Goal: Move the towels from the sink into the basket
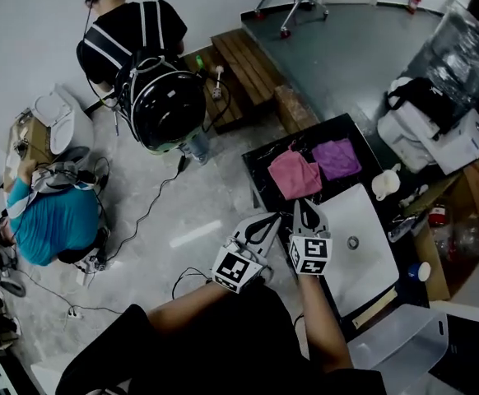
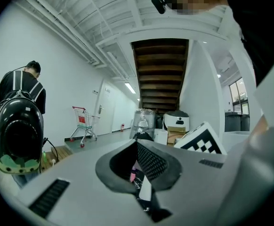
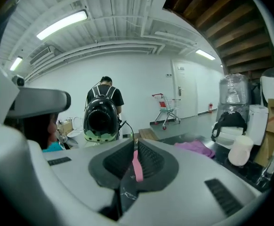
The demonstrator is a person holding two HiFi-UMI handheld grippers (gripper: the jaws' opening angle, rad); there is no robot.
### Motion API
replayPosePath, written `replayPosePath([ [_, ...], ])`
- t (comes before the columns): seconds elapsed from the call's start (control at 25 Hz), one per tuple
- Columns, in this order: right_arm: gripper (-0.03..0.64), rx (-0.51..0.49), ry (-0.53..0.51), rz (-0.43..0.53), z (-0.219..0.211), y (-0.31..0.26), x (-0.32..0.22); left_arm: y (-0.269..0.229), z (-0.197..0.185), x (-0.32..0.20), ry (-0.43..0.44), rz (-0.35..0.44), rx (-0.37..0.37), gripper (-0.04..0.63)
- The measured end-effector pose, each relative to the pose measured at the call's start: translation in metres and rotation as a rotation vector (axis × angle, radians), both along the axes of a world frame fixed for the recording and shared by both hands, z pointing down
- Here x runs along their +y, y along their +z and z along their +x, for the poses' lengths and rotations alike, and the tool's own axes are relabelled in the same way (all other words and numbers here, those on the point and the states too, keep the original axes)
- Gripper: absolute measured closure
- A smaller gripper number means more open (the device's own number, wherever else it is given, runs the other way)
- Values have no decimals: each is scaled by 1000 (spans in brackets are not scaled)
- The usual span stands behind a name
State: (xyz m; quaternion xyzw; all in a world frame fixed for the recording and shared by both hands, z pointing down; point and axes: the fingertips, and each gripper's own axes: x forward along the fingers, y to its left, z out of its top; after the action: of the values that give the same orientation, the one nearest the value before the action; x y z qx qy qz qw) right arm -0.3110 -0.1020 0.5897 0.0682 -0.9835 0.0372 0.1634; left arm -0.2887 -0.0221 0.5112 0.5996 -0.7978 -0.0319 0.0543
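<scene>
Pointing at the desk (image 1: 260,164), the left gripper (image 1: 274,218) and right gripper (image 1: 298,206) hover side by side, each with jaws closed on nothing, probably because no grasp is lined up yet. The pink towel (image 1: 295,174) lies just ahead of the jaws and the purple towel (image 1: 337,158) ahead-right. Both rest on the desk, not in the sink (image 1: 363,220) at the right jaws' right.

A black counter (image 1: 258,168) holds a white sink (image 1: 365,214) in its near half, with a drain (image 1: 353,242) at the middle. On the dark far end lie a pink towel (image 1: 295,174) and a purple towel (image 1: 337,158), side by side (both crumpled, neither in the basin). A white container (image 1: 385,184) stands at the counter's right edge, near the purple one.
</scene>
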Motion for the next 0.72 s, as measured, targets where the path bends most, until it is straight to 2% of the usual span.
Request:
replayPosePath([
  [0.2, 592, 66, -19, 11, -27, 32, -21, 1, -20, -10, -44, 1, 9, 592],
  [0.24, 561, 82, -15, 8, -31, 40, -26, 2, -25, -11, -54, 3, 17, 594],
  [0.28, 489, 99, -10, 4, -35, 48, -30, 2, -29, -12, -64, 7, 28, 594],
  [0.32, 457, 115, -9, -3, -38, 55, -33, 2, -32, -13, -71, 9, 37, 593],
  [0.48, 440, 167, -36, -3, -55, 79, -42, 2, -43, -16, -92, 11, 40, 593],
  [0.72, 339, 275, -62, -59, -84, 124, -58, 21, -53, -9, -122, -18, 85, 593],
])
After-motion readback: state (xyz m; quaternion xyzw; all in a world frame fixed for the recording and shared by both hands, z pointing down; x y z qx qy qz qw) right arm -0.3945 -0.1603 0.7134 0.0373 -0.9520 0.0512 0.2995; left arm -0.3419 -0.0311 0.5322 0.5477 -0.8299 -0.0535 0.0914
